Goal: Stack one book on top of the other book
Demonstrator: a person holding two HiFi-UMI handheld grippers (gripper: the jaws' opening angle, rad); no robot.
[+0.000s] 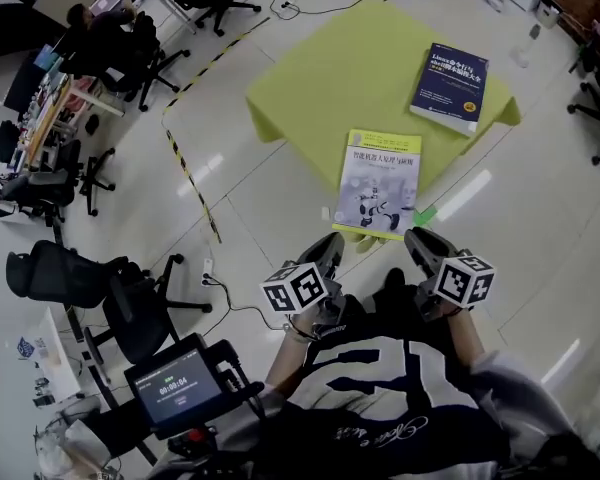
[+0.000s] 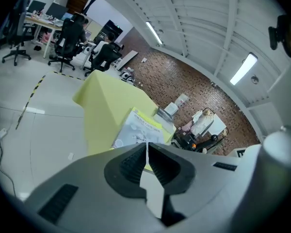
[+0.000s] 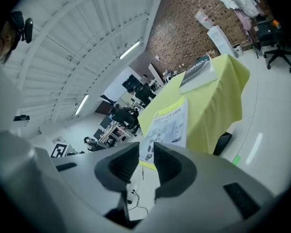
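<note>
A pale book with a yellow edge [image 1: 380, 183] lies at the near edge of the yellow-covered table [image 1: 330, 78], overhanging it slightly. A dark blue book [image 1: 450, 86] lies flat at the table's far right. My left gripper [image 1: 332, 240] hovers just short of the pale book's near left corner, jaws shut with nothing in them. My right gripper [image 1: 416, 236] is by the near right corner, jaws a little apart and empty. In the left gripper view the pale book [image 2: 138, 130] sits just beyond the closed fingertips [image 2: 147, 147]. The right gripper view shows both books [image 3: 167, 125] [image 3: 196, 72] ahead of the parted jaws.
Black-and-yellow tape [image 1: 190, 173] runs across the white floor left of the table. Office chairs [image 1: 130, 308] and desks [image 1: 50, 98] line the left side, with a person seated at the far desk. A small screen unit [image 1: 175, 383] sits at lower left. A green mark [image 1: 423, 215] is on the floor.
</note>
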